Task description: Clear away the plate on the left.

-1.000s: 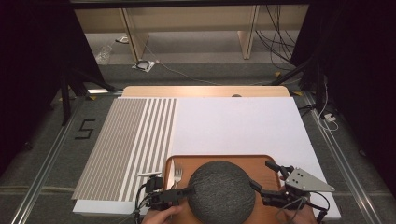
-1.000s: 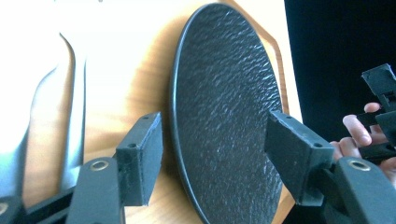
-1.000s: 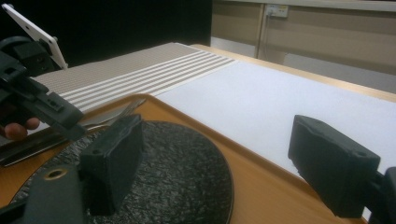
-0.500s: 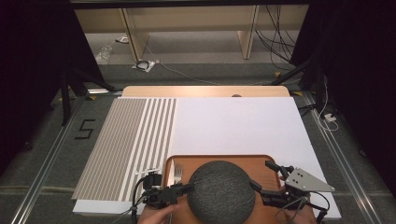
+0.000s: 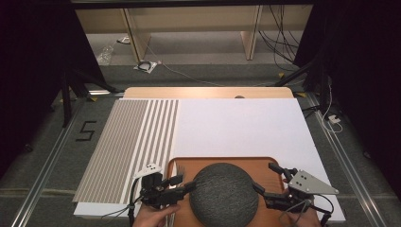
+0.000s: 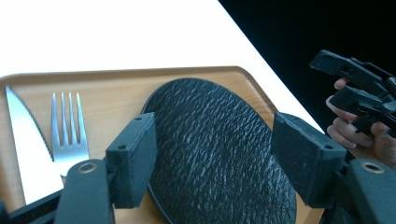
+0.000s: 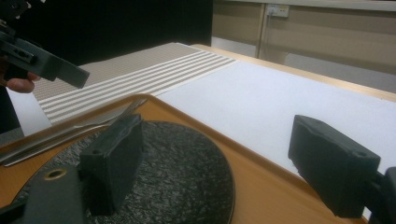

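Note:
A dark, rough-textured round plate [image 5: 224,194] lies on a wooden tray [image 5: 265,163] at the table's near edge. A fork [image 6: 70,135] and a knife [image 6: 23,144] rest on the tray to the plate's left. My left gripper [image 5: 183,184] hovers at the plate's left rim, and its jaws have just been opening. In the left gripper view the left gripper [image 6: 212,140] is open, its pads apart from the plate [image 6: 210,196] beneath them. My right gripper [image 5: 266,178] is open at the plate's right rim. In its own view the right gripper [image 7: 215,140] holds nothing over the plate [image 7: 177,163].
A striped beige placemat [image 5: 132,142] covers the table's left part and a white sheet [image 5: 241,127] the rest. Beyond the table's far wooden edge [image 5: 208,92] the floor has cables and shelf legs. The other hand's gripper [image 6: 359,88] shows at the right.
My left gripper has risen a little beside the plate and its jaws stand slightly wider. The right gripper has stayed in place.

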{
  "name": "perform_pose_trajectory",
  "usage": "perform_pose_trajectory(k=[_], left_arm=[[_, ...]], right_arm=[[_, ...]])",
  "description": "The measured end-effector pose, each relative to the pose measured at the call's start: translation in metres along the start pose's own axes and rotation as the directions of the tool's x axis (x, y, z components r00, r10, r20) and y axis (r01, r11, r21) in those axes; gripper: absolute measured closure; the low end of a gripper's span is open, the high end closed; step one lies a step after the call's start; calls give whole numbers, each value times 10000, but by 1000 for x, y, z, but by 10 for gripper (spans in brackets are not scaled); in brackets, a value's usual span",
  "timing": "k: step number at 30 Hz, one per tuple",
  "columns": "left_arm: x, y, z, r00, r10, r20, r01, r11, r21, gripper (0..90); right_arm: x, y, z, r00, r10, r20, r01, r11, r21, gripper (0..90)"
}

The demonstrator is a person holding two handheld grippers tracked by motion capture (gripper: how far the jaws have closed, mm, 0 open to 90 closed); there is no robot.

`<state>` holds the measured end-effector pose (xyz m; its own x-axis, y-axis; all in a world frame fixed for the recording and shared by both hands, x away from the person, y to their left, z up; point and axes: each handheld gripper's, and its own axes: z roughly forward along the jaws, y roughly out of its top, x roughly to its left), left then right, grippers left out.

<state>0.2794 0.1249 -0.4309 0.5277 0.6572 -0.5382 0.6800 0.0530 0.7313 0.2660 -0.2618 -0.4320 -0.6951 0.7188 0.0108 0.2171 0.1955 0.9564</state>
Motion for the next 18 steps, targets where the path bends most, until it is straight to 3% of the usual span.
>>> perform_pose_trajectory(k=[2,4,6,9,13,18], left_arm=[[0,2,-1,9995,309,55,-309,9995,-33,308],[2,3,-2,9992,264,303,-262,9996,-76,308],[1,4,-3,9971,740,181,-738,9972,-138,304],[1,4,-3,9945,996,330,-991,9949,-182,296],[2,6,-5,9862,1626,309,-1615,9862,-353,285],[3,9,-9,9783,2068,161,-2053,9764,-670,262]], right_arm=[[0,0,0,10000,29,-12,-29,10000,-3,192],[0,0,1,10000,43,-41,-43,10000,-63,192],[0,0,1,10000,48,-41,-49,9999,-92,192],[0,0,1,10000,47,-48,-47,10000,-86,192],[0,0,0,10000,46,-44,-46,10000,-41,192],[0,0,1,10000,51,-45,-52,10000,-45,192]])
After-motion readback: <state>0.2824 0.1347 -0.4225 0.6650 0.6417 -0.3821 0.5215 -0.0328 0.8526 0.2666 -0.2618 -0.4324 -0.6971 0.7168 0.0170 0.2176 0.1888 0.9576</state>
